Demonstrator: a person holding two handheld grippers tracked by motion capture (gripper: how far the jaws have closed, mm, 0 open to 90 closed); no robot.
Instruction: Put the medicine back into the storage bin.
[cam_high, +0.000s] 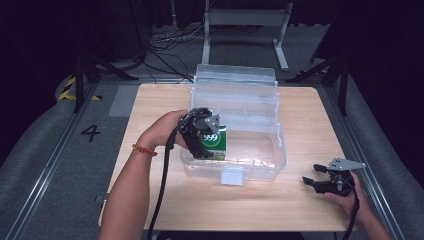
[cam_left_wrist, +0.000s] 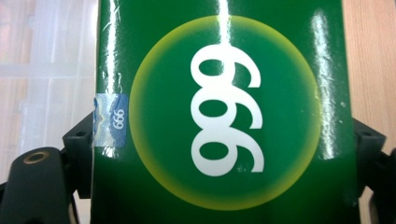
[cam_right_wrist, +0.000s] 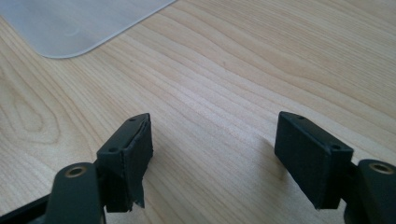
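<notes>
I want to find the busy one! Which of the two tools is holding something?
The left tool, over the clear plastic box. It is clamped on a green 999 carton. The right tool hangs open above bare table.

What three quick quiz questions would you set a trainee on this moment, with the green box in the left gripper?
1. True or false: the left gripper is clamped on the green box.
2. Where does the right gripper sit: A) inside the clear plastic bin, B) over the bare wooden table to the right of the bin, C) on the floor?
3. What white digits are printed on the green box?

Key:
1. True: a jaw presses each side of the box in the left gripper view.
2. B: its jaws stand apart with nothing between them.
3. 999, inside a yellow-edged circle.
</notes>
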